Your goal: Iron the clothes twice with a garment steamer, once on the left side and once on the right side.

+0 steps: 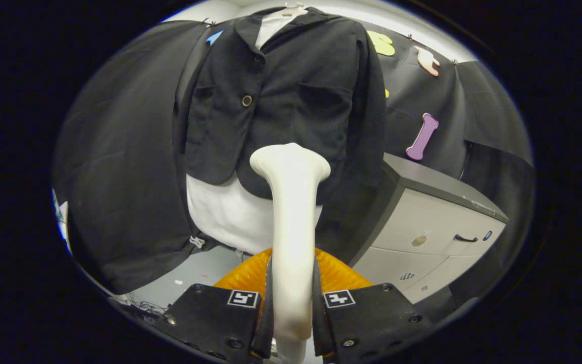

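Both fingers [270, 303] of my gripper [291, 308] are pressed against the handle of the steamer [291, 222], one on each side, so the gripper is closed on it with only the handle's width between them. I see the steamer as a smooth, pale, matte wand: a narrow stem that runs straight up from between the fingers and flares at the far end into a wide, flattened head. Its long axis lies along the fingers, pointing directly away from me toward the jacket [281, 101], and the head sits at the jacket's lower hem, just right of the front opening. I cannot tell whether the head touches the cloth or stops just short.

Dark and buttoned, the jacket hangs on a hanger [291, 7], with two chest pockets and one round button [246, 100] showing. A white shirt [225, 212] shows below its hem and at the collar. Behind the stem, just ahead of the fingers, I see an orange ribbed object [339, 275] that I cannot identify. To the right, beyond the fingers, stands a grey cabinet [432, 222] with drawers and a dark handle [465, 238].
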Available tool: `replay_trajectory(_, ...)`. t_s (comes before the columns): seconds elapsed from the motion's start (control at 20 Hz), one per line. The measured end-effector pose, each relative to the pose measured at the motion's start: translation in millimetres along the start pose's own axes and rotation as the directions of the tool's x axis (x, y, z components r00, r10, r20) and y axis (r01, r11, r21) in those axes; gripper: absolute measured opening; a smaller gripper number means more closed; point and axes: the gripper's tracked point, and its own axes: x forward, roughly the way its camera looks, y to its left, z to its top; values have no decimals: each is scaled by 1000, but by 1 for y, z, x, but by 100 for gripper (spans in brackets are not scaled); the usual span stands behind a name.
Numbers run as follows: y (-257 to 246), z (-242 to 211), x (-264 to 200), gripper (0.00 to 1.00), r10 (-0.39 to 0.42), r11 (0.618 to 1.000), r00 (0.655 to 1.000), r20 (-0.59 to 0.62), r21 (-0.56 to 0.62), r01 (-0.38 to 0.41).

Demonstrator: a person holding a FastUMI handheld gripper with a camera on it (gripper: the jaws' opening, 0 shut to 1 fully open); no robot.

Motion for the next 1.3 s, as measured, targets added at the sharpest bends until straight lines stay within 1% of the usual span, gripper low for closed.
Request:
replay_trajectory(0.25,1,-21,7,34,-6,1000,998,-58,-8,5)
replay_trajectory(0.4,0,-19,6,34,-12,1000,998,-59,-7,11)
replay_trajectory(0.5,3,-6,2,34,-11,1000,1000,-28,-3,11)
replay_trajectory(0.65,7,24,-8,34,-4,1000,998,56,-11,4)
replay_trajectory(0.8,16,65,-24,34,11,1000,988,154,-4,-11)
replay_trajectory(0.9,25,102,-34,34,27,1000,969,244,-9,-25)
replay_trajectory(1.05,38,154,-51,34,48,999,927,372,-18,-44)
replay_trajectory(1.15,46,188,-60,34,59,998,890,452,-14,-60)
replay_trajectory(1.3,57,245,-76,34,67,997,823,563,-6,-78)
